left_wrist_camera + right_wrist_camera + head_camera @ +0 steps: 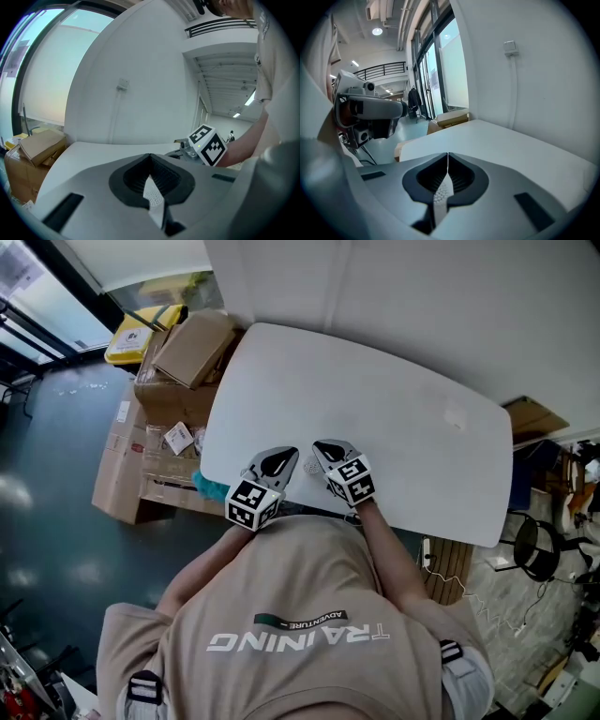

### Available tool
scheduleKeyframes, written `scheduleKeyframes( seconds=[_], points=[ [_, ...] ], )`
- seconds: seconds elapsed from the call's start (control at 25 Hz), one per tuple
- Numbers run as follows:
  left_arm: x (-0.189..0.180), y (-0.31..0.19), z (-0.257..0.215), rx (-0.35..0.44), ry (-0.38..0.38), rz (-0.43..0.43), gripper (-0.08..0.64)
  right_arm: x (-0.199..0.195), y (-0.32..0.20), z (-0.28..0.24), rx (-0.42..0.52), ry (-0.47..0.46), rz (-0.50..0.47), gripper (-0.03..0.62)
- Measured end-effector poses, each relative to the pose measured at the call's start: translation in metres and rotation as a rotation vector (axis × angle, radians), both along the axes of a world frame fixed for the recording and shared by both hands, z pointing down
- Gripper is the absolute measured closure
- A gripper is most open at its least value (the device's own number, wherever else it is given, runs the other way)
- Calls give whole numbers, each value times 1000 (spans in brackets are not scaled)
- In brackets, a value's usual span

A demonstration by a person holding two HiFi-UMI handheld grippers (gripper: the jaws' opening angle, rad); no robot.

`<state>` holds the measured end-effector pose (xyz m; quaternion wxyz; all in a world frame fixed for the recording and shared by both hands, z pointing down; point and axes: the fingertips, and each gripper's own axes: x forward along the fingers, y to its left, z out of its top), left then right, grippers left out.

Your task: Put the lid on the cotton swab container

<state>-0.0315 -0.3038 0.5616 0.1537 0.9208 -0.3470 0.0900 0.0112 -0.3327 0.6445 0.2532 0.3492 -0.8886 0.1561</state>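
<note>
A small pale thing (455,418) lies on the table (309,381), well ahead and right of both grippers (too faint to name, possibly the lid). The left gripper (281,461) and right gripper (328,452) sit side by side, jaws pressed together, empty.

The only words that can be read stand on the person's beige shirt (300,610), on the near side behind both grippers: "TRAINING" in large white letters, upside down in the head view, and by it a small "ADVENTURE" beside a dark green bar. The left gripper (284,457) and the right gripper (326,448) bear black-and-white square markers (251,505), patterns rather than letters. Left of the left gripper, stickers (177,437) on the cardboard boxes (141,474) and a label on a yellow thing (141,334) are too small to read.
</note>
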Motion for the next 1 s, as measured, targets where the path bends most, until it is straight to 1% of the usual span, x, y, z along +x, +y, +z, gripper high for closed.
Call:
scheduleKeyframes(
  seconds=[0.16,0.4,0.6,0.84,1.0],
  points=[
    [-3,2,3,-14,10,1,548,-3,11,8,-14,25,-24,574],
    [3,6,2,5,-1,28,548,-1,26,16,-46,23,-21,574],
    [5,10,3,-1,15,25,548,-8,45,30,-68,70,-59,573],
    [1,16,9,-17,13,19,548,-12,51,37,-58,118,-89,574],
    [-4,16,9,-19,17,12,548,-14,48,37,-72,111,-85,574]
  ],
)
